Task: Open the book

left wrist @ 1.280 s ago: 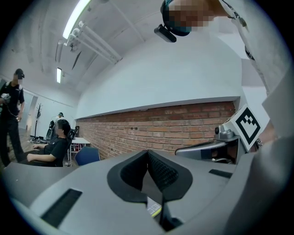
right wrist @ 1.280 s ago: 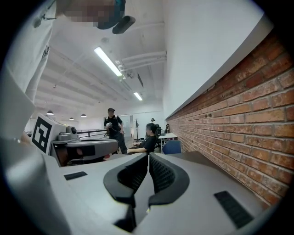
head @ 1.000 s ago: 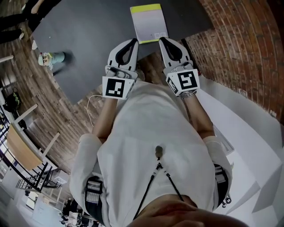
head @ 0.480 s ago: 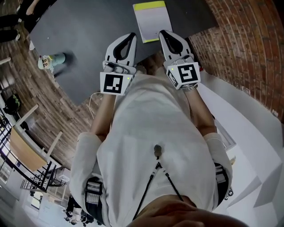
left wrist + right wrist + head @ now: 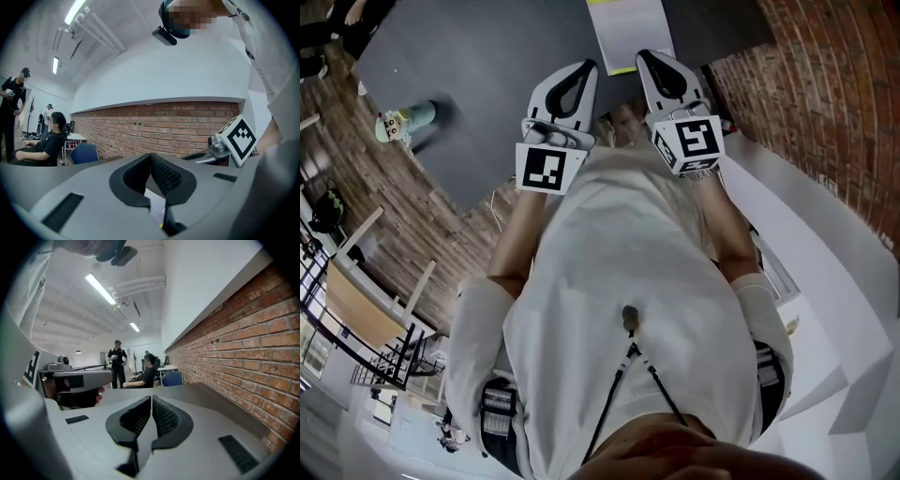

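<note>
Book [image 5: 630, 33]: lay closed on the dark table [image 5: 487, 75] — just ahead of both tips, from where I watched.
Left gripper [image 5: 589, 66]: clenched, empty.
Right gripper [image 5: 643, 56]: clenched, empty.
Cover print: too small for me to read.

The book [image 5: 630, 33] is lying on the table [image 5: 487, 75], just ahead of the left gripper [image 5: 587, 67] and right gripper [image 5: 647, 58], which are sitting side by side; a toy [image 5: 401, 122] is standing far left.
</note>
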Available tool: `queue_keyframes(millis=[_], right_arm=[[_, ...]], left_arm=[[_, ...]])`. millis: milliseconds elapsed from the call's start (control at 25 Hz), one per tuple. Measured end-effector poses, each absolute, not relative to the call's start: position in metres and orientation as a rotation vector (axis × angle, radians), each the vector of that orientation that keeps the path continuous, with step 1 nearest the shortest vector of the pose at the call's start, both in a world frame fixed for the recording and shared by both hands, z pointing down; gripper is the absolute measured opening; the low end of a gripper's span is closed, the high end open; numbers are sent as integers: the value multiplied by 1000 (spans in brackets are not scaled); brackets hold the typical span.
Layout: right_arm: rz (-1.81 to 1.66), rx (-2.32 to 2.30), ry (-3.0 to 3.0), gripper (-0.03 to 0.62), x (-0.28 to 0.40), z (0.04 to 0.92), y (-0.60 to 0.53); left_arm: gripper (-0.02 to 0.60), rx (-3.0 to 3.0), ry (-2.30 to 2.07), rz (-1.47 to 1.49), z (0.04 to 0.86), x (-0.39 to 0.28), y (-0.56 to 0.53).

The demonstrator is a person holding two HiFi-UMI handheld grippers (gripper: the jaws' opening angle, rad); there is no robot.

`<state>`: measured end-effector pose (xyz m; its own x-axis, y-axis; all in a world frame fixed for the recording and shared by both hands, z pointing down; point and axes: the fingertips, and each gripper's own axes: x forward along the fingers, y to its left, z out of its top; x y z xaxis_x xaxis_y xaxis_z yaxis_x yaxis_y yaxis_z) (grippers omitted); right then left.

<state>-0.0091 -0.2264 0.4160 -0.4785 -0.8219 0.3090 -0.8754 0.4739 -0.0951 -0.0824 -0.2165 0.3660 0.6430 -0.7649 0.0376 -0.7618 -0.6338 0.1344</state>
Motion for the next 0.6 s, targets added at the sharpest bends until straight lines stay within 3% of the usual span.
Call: queue_keyframes(millis=[600], right_arm=[[495, 1334, -2467, 39, -20, 499, -236]], left_arm=[[23, 2661, -1310, 4, 396, -76, -225]])
